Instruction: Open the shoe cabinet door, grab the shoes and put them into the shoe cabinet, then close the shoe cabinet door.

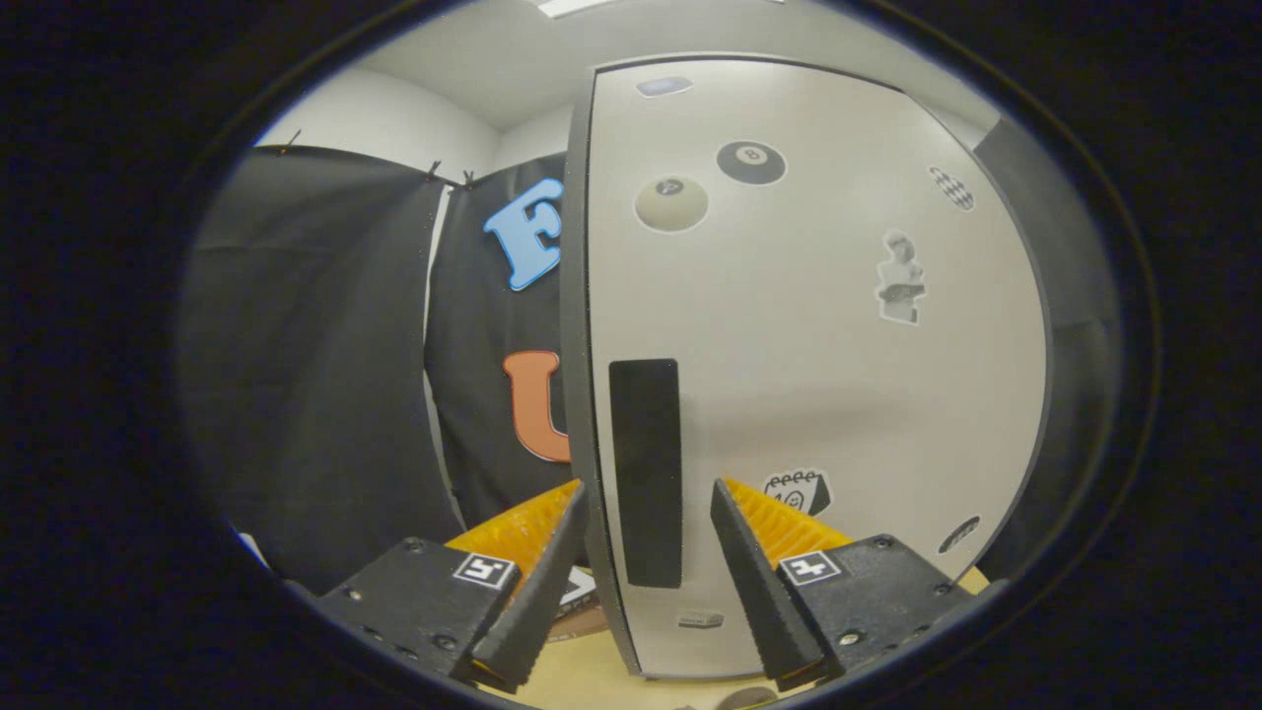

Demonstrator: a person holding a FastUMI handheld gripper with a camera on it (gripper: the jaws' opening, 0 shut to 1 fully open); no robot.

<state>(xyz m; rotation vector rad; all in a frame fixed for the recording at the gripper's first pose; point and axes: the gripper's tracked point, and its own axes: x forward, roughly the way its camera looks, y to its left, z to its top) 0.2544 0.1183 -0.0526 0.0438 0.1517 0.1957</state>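
Your claw (646, 493) is spread wide, its two fingers straddling the edge of the one cabinet door (818, 375) and its single dark handle (646, 471), pressing on neither. The door carries eight stickers; one ball sticker (751, 162) reads "8".

i see the gripper (646, 493) with its fingers spread apart, straddling the door's (818, 375) left edge. the dark handle (646, 473) sits between the fingers, neither one clearly pressing on it. stickers (751, 163) dot the pale door. black cloth (315, 365) hangs to the left.
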